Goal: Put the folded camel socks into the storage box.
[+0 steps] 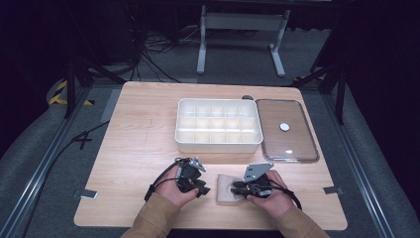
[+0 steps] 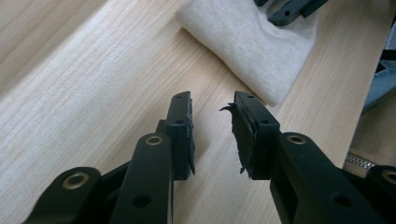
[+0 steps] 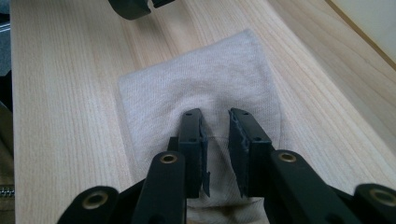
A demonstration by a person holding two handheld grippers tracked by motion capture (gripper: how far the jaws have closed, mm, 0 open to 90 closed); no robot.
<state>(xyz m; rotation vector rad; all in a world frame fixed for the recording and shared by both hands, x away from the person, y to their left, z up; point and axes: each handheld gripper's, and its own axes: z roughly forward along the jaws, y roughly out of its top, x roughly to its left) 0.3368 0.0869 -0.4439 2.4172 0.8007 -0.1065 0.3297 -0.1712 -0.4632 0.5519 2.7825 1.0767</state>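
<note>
A small folded cloth [image 1: 229,189] lies on the tabletop [image 1: 138,134] near the front edge, between the person's two hands. It looks soft and light — a knit weave, limp, likely to sag and drape the moment it is lifted, and nothing about it seems fragile or slippery. I would take it by a pinched fold or by a corner; a flat grab from above would probably just push it along the wood.

It is pale beige, roughly square, with rounded folded edges and a fine ribbed texture that shows well in the right gripper view.

The right gripper [image 3: 215,135] sits low over the cloth, its fingers [image 3: 191,140] set slightly apart with a ridge of fabric rising between them — whether the pads actually bite the fabric I cannot tell. The left gripper [image 2: 212,126] hangs just beside the cloth's left edge, over bare wood, fingers apart and holding nothing.

Farther back stand a white divided tray [image 1: 218,144], its compartments apparently empty, and just to its right a clear lid [image 1: 287,131] lying flat.
</note>
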